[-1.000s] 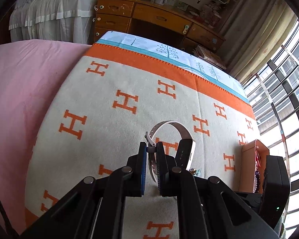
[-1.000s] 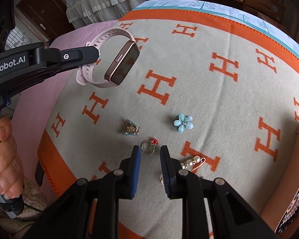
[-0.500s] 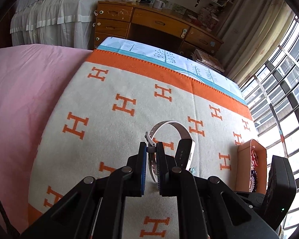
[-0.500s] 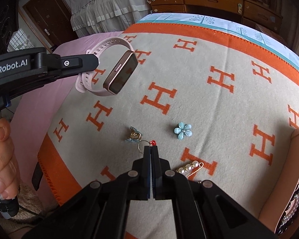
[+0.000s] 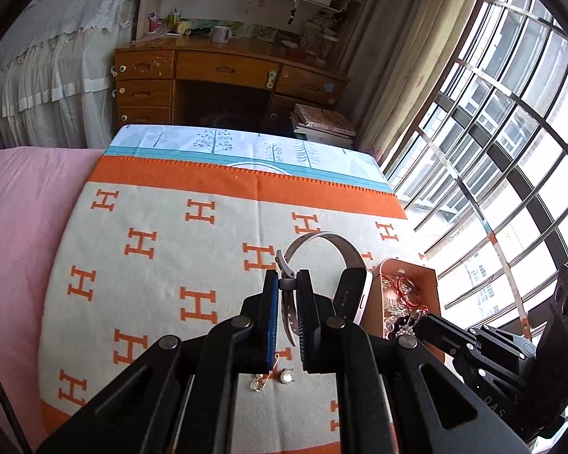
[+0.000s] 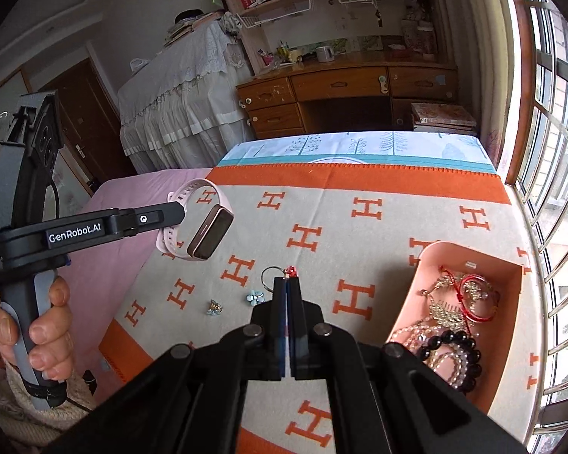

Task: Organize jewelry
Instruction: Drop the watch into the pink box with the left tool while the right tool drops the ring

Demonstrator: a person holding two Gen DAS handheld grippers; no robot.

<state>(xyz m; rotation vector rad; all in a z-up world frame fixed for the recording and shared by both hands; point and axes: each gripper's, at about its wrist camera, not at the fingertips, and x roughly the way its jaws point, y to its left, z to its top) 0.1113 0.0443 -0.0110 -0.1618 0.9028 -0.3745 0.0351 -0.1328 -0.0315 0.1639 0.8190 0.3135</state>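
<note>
Ring (image 6: 272,274) pinched in closed right tongs (image 6: 288,283), left tongs (image 5: 287,283) clamping watch strap (image 5: 323,244)

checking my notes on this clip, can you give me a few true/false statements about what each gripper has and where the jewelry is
1. The left gripper holds a pink watch by its strap. True.
2. The right gripper is wide open and empty. False: its jaws are shut on a ring with a red stone.
3. The pink tray already holds bracelets and beads. True.
4. The watch lies flat on the blanket. False: it hangs in the air, clamped by the left gripper.
5. The blue flower piece is inside the tray. False: it lies on the blanket, left of the right gripper.
</note>
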